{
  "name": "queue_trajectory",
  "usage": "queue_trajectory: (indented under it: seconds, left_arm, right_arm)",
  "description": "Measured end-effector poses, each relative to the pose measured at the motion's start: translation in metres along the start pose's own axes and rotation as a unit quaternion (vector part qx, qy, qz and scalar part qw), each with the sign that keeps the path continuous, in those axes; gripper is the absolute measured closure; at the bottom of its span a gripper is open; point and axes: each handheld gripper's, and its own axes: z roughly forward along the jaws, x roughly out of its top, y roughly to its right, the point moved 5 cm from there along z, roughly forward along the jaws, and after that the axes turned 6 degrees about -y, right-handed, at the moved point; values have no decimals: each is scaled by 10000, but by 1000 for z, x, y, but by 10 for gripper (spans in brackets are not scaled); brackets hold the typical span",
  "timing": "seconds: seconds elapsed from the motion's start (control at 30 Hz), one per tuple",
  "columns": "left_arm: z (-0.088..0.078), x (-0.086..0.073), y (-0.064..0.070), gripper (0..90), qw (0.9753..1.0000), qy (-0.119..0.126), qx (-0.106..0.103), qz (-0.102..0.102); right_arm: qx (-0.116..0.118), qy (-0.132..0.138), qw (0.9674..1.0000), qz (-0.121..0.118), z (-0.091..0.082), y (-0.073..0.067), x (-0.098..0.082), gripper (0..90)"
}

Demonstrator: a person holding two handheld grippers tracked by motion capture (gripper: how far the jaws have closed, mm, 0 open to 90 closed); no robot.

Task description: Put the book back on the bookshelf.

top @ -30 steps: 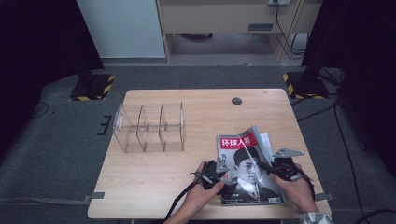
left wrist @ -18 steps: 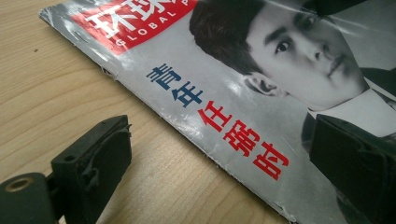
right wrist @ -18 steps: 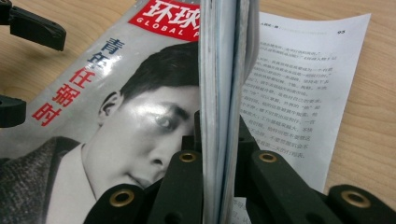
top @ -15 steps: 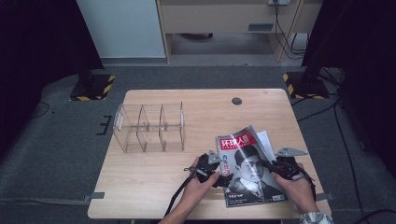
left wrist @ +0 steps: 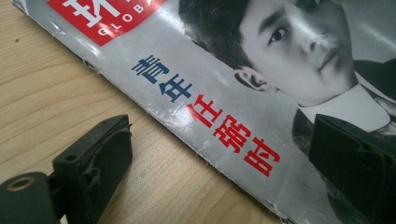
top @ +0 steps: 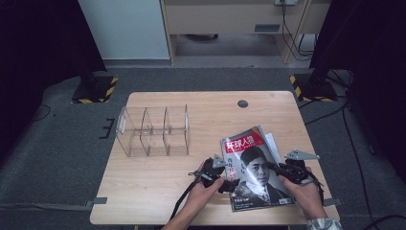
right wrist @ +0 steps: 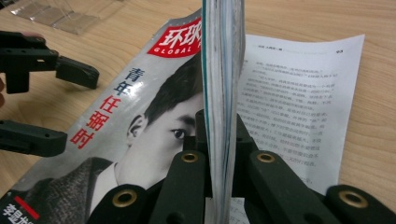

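A magazine (top: 253, 167) with a red title block and a black-and-white portrait lies on the near right of the wooden table (top: 143, 191). My right gripper (top: 280, 168) is at its right edge. In the right gripper view, the gripper (right wrist: 219, 121) is shut on a lifted stack of pages, which stands edge-on between the jaws. A printed inner page (right wrist: 299, 93) lies flat beyond. My left gripper (top: 229, 181) is open at the spine edge. In its own view (left wrist: 219, 158), one jaw is over the bare wood and the other over the cover (left wrist: 261, 70).
A clear acrylic organizer (top: 153, 132) with upright dividers stands at the table's left middle. A round cable hole (top: 242, 103) sits near the far edge. Dark stands with striped bases flank the table on the floor.
The left gripper has shifted slightly along the magazine's left edge. The right gripper stays at the right edge, and the magazine lies where it was.
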Motion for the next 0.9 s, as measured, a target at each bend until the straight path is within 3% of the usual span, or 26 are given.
queue_trajectory:
  seconds: [0.33, 0.57, 0.63, 0.77, 0.9]
  left_arm:
    - [1, 1, 1, 52, 9995, 71, -252, -146]
    - [4, 4, 5, 48, 9986, 47, -521, -93]
    - [5, 4, 6, 48, 9988, 60, -466, -118]
    - [6, 4, 9, 47, 9995, -7, -323, 27]
    - [5, 3, 9, 54, 9995, -11, -307, 16]
  right_arm:
    - [246, 402, 9988, -125, -10, -7, 9, 879]
    - [486, 637, 9968, -87, -16, -10, 13, 878]
    - [492, 644, 9967, -83, -16, -10, 13, 878]
    - [482, 540, 9974, -47, -11, -8, 10, 877]
    - [538, 195, 9983, 100, 0, -5, 1, 876]
